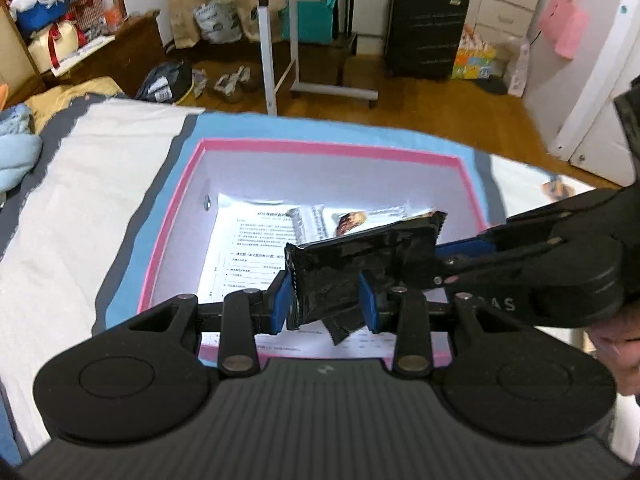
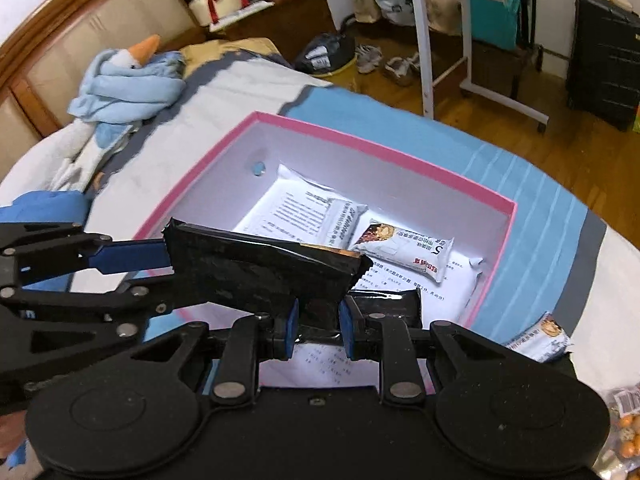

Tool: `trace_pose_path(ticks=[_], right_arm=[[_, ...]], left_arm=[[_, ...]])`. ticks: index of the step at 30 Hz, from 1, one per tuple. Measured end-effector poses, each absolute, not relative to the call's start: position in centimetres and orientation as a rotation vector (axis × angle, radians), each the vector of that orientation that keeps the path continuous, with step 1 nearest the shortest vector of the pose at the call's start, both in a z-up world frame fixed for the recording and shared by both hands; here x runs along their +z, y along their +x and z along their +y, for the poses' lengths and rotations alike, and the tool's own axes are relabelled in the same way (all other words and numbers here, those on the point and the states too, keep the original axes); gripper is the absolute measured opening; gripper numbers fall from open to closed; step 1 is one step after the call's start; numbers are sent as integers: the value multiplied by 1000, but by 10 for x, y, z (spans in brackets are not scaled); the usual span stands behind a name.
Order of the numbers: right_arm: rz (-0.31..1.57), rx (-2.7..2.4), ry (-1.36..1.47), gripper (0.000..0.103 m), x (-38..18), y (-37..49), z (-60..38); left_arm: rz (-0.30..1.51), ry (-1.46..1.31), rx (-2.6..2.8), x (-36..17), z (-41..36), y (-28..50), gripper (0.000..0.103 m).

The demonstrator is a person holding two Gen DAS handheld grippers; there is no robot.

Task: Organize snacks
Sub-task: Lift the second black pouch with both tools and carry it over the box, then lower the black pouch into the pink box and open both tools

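Observation:
A pink-rimmed box (image 1: 320, 148) (image 2: 384, 148) lies on the bed, lined with printed paper. Two white snack bars (image 2: 404, 252) (image 1: 352, 220) rest inside it. Over the box's near side my left gripper (image 1: 326, 304) is shut on black foil snack packaging (image 1: 340, 268). My right gripper (image 2: 318, 320) is shut on black foil (image 2: 260, 264) too. Each gripper's blue fingers (image 1: 460, 248) (image 2: 132, 256) reach the foil's end in the other's view. I cannot tell whether this is one packet or two overlapping. More black foil (image 2: 386, 306) shows behind the right finger.
Outside the box on the bedspread lie a white snack bar (image 2: 540, 340) and a bag of orange snacks (image 2: 624, 432). A plush goose in a blue scarf (image 2: 120, 80) lies at the headboard. Beyond the bed stand a rolling desk (image 1: 280, 40) and a black suitcase (image 1: 424, 28).

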State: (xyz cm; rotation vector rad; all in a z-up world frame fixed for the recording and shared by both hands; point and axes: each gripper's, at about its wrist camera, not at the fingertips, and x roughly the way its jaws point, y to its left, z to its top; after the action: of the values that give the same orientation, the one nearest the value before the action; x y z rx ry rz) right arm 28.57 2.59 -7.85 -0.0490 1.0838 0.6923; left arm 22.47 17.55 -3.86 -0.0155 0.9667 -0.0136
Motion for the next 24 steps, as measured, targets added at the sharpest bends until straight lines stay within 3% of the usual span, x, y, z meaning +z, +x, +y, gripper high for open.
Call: trace_pose_path(ticks=[11,15,17,22,24], right_arm=[[1112,642,-145,27,-107,300,53],[972,630,-314,28,-108,291,57],[978,637,-269,28,-107,293,44],[933,672,-184,39,-87,277,6],[906,693,-167,43,-76,263,-10]], left_arm=[[1062,-75,33,-97,201,258,34],[1015,85,113,-104,192,254,38],[1010,105,123,-104,191,250,38],[983,91,96,-88,188,235,41],[976,133,98,-79,179,226,49]])
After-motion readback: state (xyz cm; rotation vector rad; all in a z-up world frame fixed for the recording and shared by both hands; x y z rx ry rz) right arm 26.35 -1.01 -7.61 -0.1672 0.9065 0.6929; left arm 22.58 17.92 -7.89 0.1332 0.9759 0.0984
